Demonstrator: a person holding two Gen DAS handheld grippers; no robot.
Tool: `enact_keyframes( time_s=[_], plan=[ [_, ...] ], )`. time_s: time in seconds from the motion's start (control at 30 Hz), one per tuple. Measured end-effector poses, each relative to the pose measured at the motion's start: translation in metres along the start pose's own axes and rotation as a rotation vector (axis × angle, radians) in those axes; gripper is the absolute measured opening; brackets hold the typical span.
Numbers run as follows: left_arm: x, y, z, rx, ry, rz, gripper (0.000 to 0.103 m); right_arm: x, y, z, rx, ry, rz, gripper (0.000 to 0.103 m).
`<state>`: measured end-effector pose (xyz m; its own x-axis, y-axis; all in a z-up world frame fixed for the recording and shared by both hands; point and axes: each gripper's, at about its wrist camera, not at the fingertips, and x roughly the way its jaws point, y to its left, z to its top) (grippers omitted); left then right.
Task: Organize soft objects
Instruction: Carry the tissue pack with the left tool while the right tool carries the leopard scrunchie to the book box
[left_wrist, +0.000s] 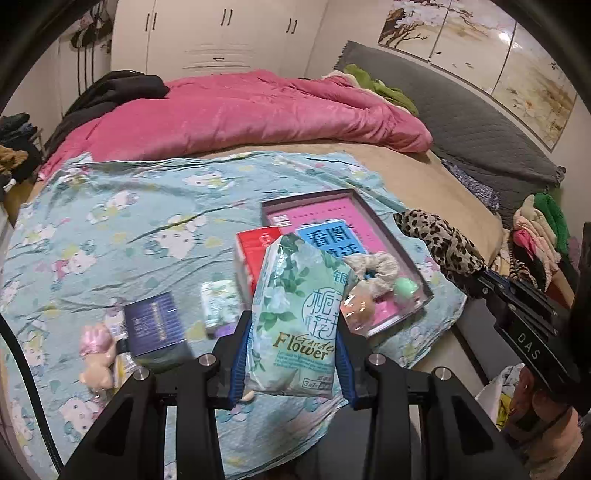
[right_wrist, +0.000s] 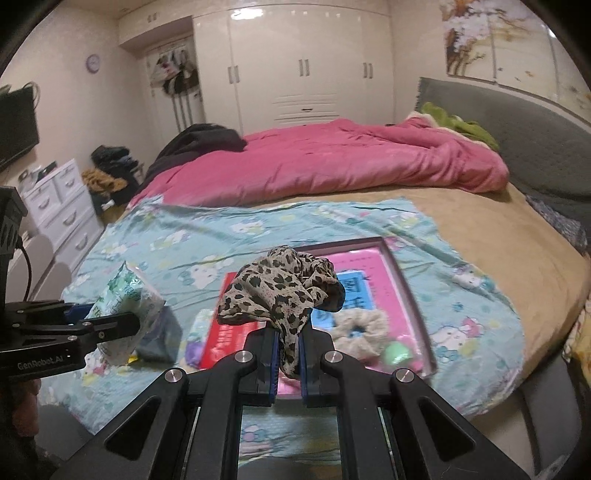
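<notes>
Nearest the cameras, the left claw (left_wrist: 291, 354) is clamped on a green tissue pack (left_wrist: 301, 314) and the right claw (right_wrist: 288, 354) is pinched tight on a leopard-print scarf (right_wrist: 284, 291), both lifted above the bed. Below them on the cartoon-cat sheet (left_wrist: 110, 229) lie a red box (left_wrist: 253, 251), a dark blue box (left_wrist: 155, 325), a small tissue packet (left_wrist: 219, 304) and a pink tray (right_wrist: 406, 295) holding a cream scrunchie (right_wrist: 360, 328) and a green ball (right_wrist: 397, 350). Farther back, a pink quilt (right_wrist: 351, 162) is heaped before white wardrobes (right_wrist: 303, 62).
</notes>
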<state>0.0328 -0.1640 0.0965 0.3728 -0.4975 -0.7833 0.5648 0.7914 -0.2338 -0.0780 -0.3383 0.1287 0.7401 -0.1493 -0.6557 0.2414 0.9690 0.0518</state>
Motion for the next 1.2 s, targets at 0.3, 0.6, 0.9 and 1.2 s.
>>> enact_keyframes(
  time_s=[0.3, 0.6, 0.9, 1.2],
  plan=[
    [0.047, -0.028, 0.013, 0.028, 0.048, -0.02, 0.04, 0.003, -0.036, -0.007, 0.043, 0.008, -0.039, 0.008],
    [0.091, -0.048, 0.02, 0.062, 0.078, 0.026, 0.04, 0.029, -0.057, -0.013, 0.044, 0.043, -0.053, 0.008],
    [0.137, -0.057, 0.025, 0.096, 0.126, 0.066, 0.04, 0.062, -0.081, -0.017, 0.069, 0.076, -0.05, 0.008],
    [0.164, -0.069, 0.03, 0.153, 0.138, 0.098, 0.04, 0.091, -0.093, -0.024, 0.091, 0.113, -0.047, 0.008]
  ],
)
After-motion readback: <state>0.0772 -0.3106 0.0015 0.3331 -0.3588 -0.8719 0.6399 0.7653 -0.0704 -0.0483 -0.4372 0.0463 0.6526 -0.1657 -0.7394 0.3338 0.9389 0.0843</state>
